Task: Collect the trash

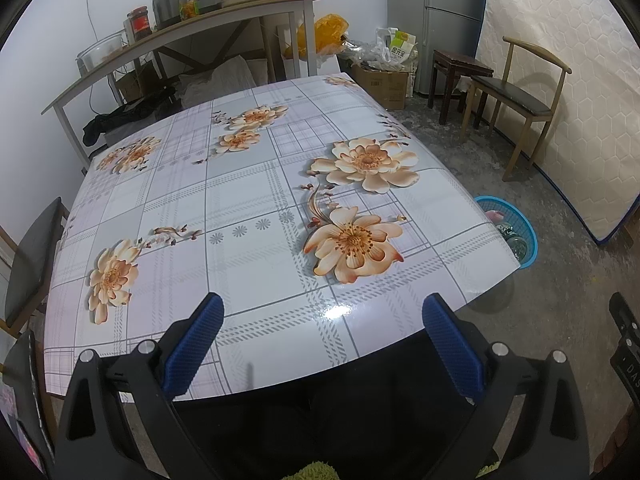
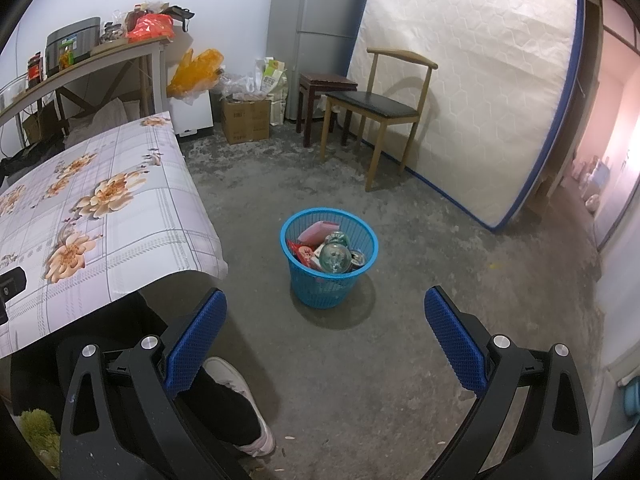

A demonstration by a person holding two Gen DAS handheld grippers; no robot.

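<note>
Both grippers hold their jaws wide apart with nothing between them: the left gripper point(image 1: 322, 336) hangs over the near edge of the flower-patterned desk point(image 1: 248, 200), the right gripper point(image 2: 326, 332) over the concrete floor point(image 2: 400, 360). One blue basket point(image 2: 310, 286) stands on that floor just beside the desk's corner, holding several pieces of trash point(image 2: 330, 250), including wrappers and cans. One wooden chair point(image 2: 376, 106) and one dark stool point(image 2: 326, 82) stand by the mattress point(image 2: 480, 60).

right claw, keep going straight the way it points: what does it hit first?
Probably the blue trash basket on the floor: it sits centred ahead of the open right claw, nothing visible between. Depth is unclear; a steeper line meets bare concrete first.
</note>
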